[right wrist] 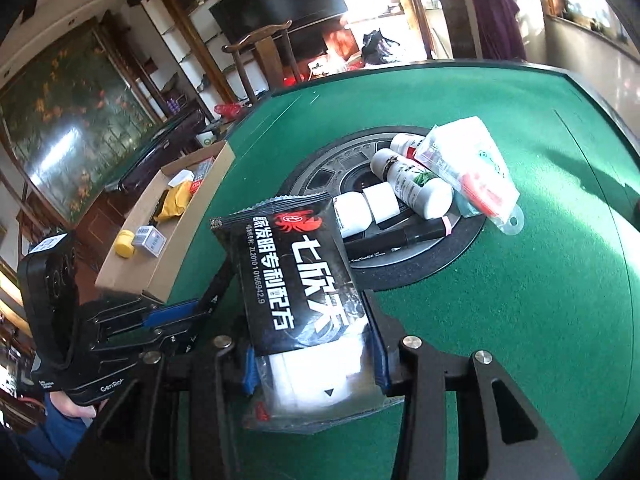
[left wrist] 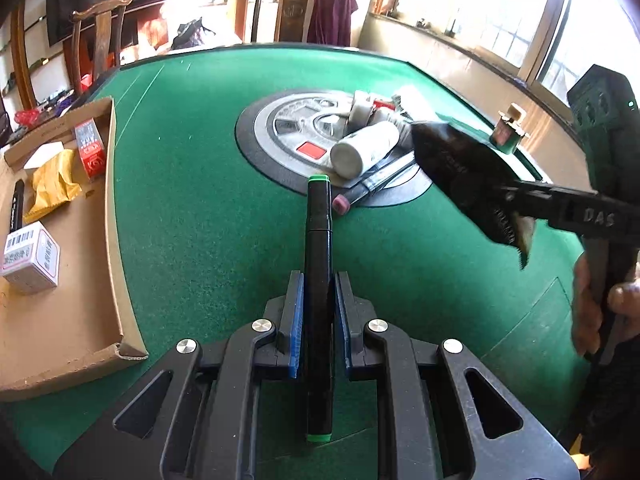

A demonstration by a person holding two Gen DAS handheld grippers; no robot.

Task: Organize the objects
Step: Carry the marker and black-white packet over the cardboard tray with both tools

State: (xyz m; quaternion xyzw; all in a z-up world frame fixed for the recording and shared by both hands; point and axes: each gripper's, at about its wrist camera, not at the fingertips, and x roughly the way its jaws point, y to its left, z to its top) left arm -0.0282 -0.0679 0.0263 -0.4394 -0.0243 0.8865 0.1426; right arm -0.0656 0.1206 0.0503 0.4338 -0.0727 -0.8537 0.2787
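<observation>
You see strong daylight blowing out the large wood-framed windows (left wrist: 476,8), glare and hard shadows across the green felt table (right wrist: 540,320), and fisheye bending with dark corners.

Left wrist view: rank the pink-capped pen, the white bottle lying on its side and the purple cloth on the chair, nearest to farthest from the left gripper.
1. Pink-capped pen: just ahead and right of the left gripper, at the edge of the table's round centre.
2. White bottle: behind the pen, lying on the round centre.
3. Purple cloth: draped on a chair beyond the table's far edge.
</observation>
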